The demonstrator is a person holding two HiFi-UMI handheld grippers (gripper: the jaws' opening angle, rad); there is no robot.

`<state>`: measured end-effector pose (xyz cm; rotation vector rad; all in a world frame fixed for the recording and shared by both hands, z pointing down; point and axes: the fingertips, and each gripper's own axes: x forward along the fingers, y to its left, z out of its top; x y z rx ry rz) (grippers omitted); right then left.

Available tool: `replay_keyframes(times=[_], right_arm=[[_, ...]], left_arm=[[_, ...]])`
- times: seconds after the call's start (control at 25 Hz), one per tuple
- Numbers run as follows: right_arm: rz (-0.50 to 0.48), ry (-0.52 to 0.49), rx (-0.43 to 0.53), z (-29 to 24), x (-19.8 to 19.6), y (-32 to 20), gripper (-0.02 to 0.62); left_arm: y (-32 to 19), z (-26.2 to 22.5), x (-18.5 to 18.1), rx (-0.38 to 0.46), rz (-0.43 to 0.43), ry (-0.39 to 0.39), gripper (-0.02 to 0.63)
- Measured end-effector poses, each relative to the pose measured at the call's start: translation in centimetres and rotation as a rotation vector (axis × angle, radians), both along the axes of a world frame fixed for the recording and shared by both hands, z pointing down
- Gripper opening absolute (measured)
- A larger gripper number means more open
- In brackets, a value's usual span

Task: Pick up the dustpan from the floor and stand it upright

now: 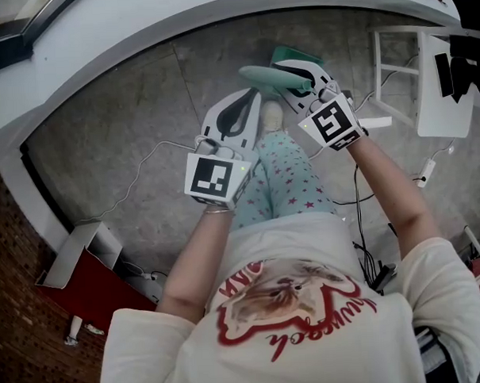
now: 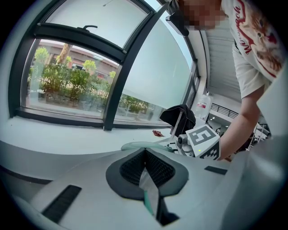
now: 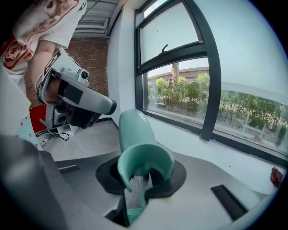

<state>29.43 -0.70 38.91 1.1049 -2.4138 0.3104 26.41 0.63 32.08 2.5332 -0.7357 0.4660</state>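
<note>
My right gripper (image 1: 305, 82) is shut on the teal dustpan's handle (image 1: 271, 76). The handle sticks out to the left, and the pan's darker green body (image 1: 296, 56) shows just beyond the gripper, lifted above the grey floor. In the right gripper view the curved handle (image 3: 137, 143) is clamped between the jaws of the right gripper (image 3: 140, 170). My left gripper (image 1: 248, 101) hangs close by on the left with its tip just under the handle's end. In its own view the left gripper (image 2: 145, 152) has its pads meeting with nothing between them. Beyond them are the pale handle (image 2: 141, 146) and the right gripper (image 2: 202, 141).
A white window ledge (image 1: 177, 23) curves along the far side under big windows. A white stool frame (image 1: 397, 69) stands at the right with cables (image 1: 359, 197) on the floor. A red box (image 1: 93, 288) lies at the left by a brick wall. The person's patterned trouser leg (image 1: 283, 177) is below the grippers.
</note>
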Motion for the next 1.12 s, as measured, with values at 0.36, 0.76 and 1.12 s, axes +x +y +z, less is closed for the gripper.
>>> replay_keyframes(times=[0.36, 0.76, 1.12], right_arm=[[0.082, -0.053, -0.029, 0.3, 0.8, 0.0, 0.077], [0.109, -0.093, -0.028, 0.1, 1.3, 1.9, 0.153], [0.236, -0.086, -0.062, -0.2, 3.5, 3.9, 0.158]], left_arm=[[0.1, 0.9, 0.8, 0.003, 0.056, 0.005, 0.02], [1.9, 2.0, 1.6, 0.015, 0.136, 0.004, 0.02], [3.8, 1.7, 2.8, 0.054, 0.195, -0.032, 0.02]])
